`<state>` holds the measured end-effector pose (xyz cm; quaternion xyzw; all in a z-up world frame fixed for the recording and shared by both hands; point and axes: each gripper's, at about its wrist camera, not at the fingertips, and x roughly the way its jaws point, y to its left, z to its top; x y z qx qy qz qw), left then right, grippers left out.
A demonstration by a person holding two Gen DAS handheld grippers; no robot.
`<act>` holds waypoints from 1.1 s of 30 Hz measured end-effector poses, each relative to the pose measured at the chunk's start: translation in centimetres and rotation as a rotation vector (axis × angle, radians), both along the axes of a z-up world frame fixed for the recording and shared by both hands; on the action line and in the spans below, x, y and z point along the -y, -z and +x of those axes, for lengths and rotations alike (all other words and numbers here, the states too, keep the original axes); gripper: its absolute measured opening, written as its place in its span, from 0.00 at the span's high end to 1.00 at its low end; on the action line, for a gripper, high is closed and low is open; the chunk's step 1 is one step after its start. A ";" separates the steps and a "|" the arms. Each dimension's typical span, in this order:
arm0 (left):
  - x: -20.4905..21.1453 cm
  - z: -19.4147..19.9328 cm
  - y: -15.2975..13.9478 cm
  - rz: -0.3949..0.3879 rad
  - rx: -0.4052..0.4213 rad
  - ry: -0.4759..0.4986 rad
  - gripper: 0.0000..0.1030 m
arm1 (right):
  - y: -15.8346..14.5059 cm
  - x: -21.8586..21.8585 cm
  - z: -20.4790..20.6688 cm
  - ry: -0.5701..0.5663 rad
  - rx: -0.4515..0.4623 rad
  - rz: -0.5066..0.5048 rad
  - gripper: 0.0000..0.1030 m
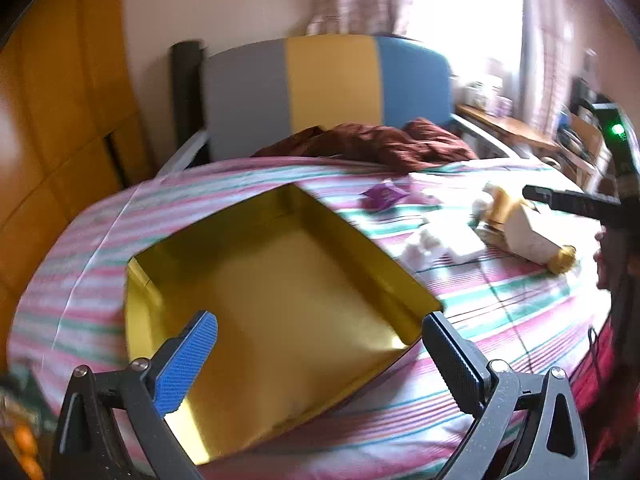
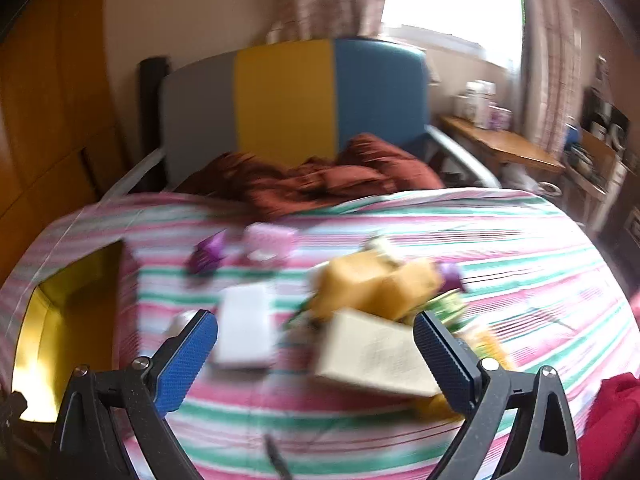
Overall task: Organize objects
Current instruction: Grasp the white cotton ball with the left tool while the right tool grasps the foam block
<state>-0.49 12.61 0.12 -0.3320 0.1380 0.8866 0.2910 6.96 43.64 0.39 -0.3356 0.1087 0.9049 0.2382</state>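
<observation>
An open gold-lined box [image 1: 280, 300] lies on the striped bed; it shows at the left edge of the right wrist view [image 2: 60, 320]. My left gripper [image 1: 320, 344] is open and empty, hovering over the box's near side. My right gripper [image 2: 316, 344] is open and empty above a heap of small packets: a cream box [image 2: 372, 352], yellow packs [image 2: 376, 284], a white box [image 2: 244, 324], a pink box [image 2: 270, 240] and a purple wrapper [image 2: 208, 256]. The heap also shows in the left wrist view [image 1: 516, 228], with the right gripper's finger [image 1: 568, 202] above it.
The bed [image 2: 520, 260] has a pink, green and white striped sheet. A crumpled brown blanket [image 2: 312, 180] lies before the grey, yellow and blue headboard [image 2: 284, 104]. A wooden wardrobe [image 1: 60, 120] stands left, a wooden side table [image 2: 500, 144] right. Red cloth [image 2: 612, 420] is at the lower right.
</observation>
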 end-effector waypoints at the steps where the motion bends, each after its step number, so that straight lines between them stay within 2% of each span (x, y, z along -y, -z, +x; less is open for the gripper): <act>1: -0.4 -0.1 -0.1 0.001 -0.003 0.019 0.00 | -0.2 -0.9 0.2 0.019 -0.005 0.000 0.02; 5: -3.3 -1.0 -0.1 -0.015 0.012 0.110 0.00 | 0.0 -4.3 0.7 0.061 -0.017 -0.013 0.02; 8: -5.6 -1.8 0.3 -0.060 0.053 0.170 0.00 | 0.7 -6.1 0.9 0.059 -0.039 -0.060 0.02; 13: -9.2 -2.3 0.7 -0.139 0.016 0.242 0.00 | 1.8 -7.4 0.8 0.058 -0.063 -0.184 0.02; 17: -12.7 -3.3 1.9 -0.207 0.020 0.315 0.00 | 1.6 -7.2 1.1 0.042 -0.081 -0.190 0.02; 21: -15.8 -4.6 3.6 -0.267 0.062 0.372 0.01 | 1.5 -6.7 0.8 0.017 -0.083 -0.175 0.02; 30: -19.8 -7.2 7.1 -0.363 0.147 0.422 0.28 | 1.7 -6.3 0.2 -0.025 -0.068 -0.176 0.02; 33: -20.7 -7.7 7.8 -0.374 0.169 0.428 0.30 | 1.8 -6.2 0.1 -0.031 -0.061 -0.175 0.02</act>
